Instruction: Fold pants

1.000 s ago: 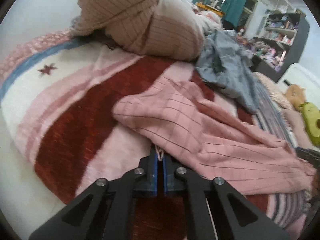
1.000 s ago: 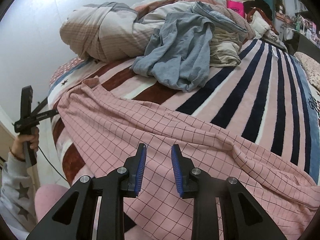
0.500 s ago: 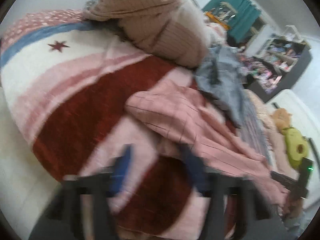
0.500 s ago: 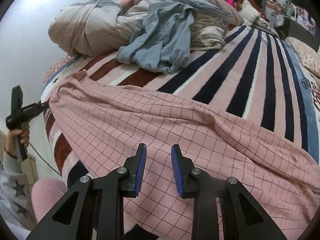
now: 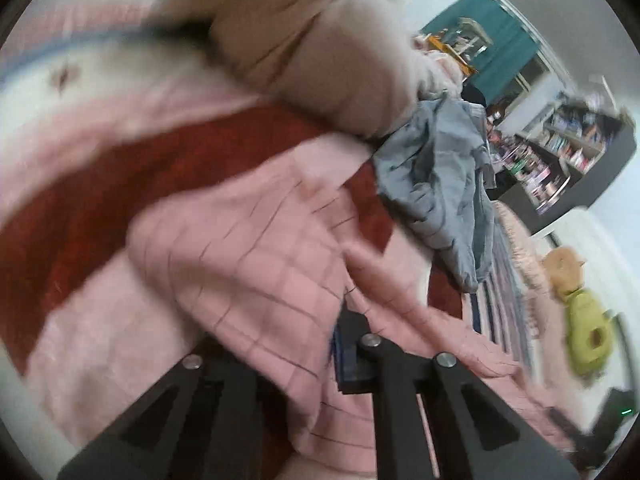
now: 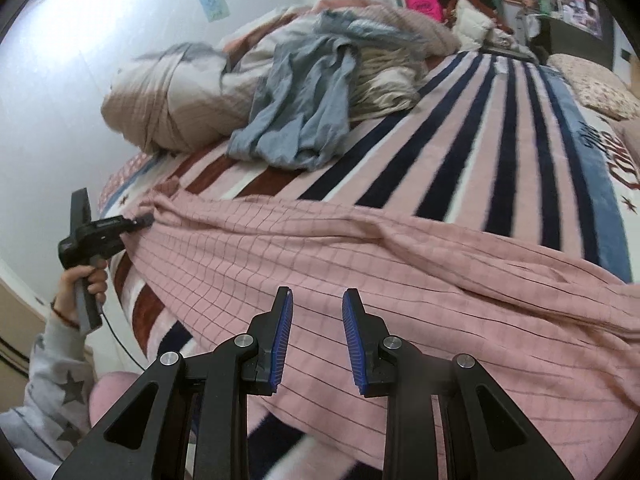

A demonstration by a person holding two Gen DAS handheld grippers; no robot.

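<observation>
Right wrist view: my right tongs (image 6: 317, 334) hang parted and empty just above the pink checked pants (image 6: 360, 264) spread across the striped bed (image 6: 480, 128). My left tongs (image 6: 146, 221) are clamped on their far corner.

The left gripper (image 5: 316, 344) has its jaws pinched on a fold of the pink checked pants (image 5: 256, 264), which bunch over its fingers. Beyond it lies a grey garment (image 5: 444, 184), and farther off a beige bundle (image 5: 304, 40).
</observation>
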